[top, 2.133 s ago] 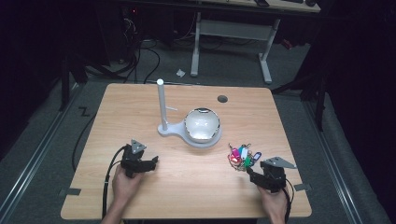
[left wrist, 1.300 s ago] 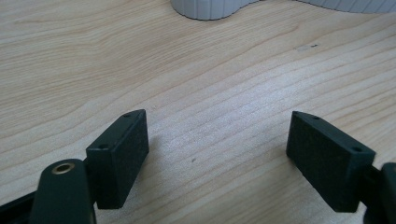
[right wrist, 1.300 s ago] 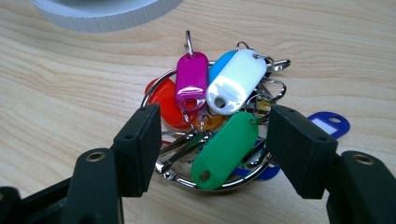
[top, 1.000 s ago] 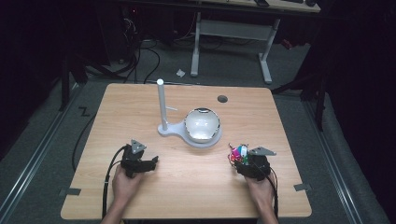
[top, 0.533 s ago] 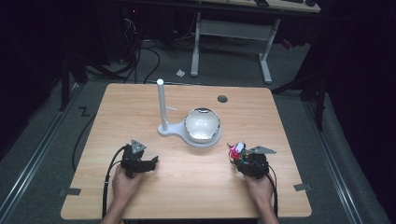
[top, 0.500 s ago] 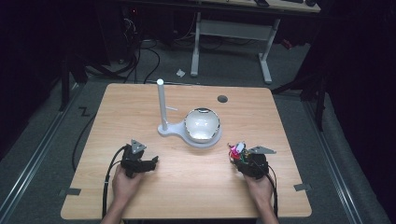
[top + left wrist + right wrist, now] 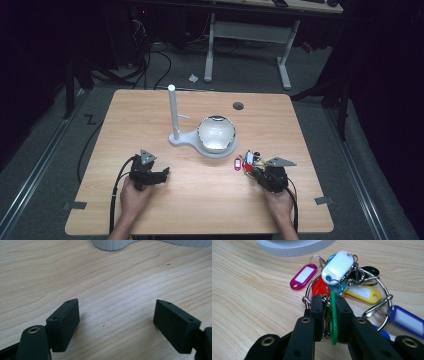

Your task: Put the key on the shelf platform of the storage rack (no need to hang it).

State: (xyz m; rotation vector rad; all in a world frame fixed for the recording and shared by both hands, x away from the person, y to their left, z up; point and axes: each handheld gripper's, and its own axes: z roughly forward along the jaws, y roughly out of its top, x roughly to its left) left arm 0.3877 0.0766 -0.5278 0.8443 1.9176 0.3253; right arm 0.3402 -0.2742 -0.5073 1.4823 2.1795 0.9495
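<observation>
Two grippers were low at the near edge of the wooden table (image 7: 150, 107), well apart: left gripper (image 7: 116, 320) sat released near-left, jaws spread wide over bare wood with nothing between them. Right gripper (image 7: 327, 312) near-right had just been closing and was clenched on the green tag (image 7: 333, 320) of the key-tag bunch (image 7: 352, 287), which lay on the table just near-right of the white bowl stand (image 7: 216, 136). Magenta tag (image 7: 303, 276) lay flat at the bunch's left side, blue tag (image 7: 405, 320) at its right, white tag (image 7: 337, 266) on top.
</observation>
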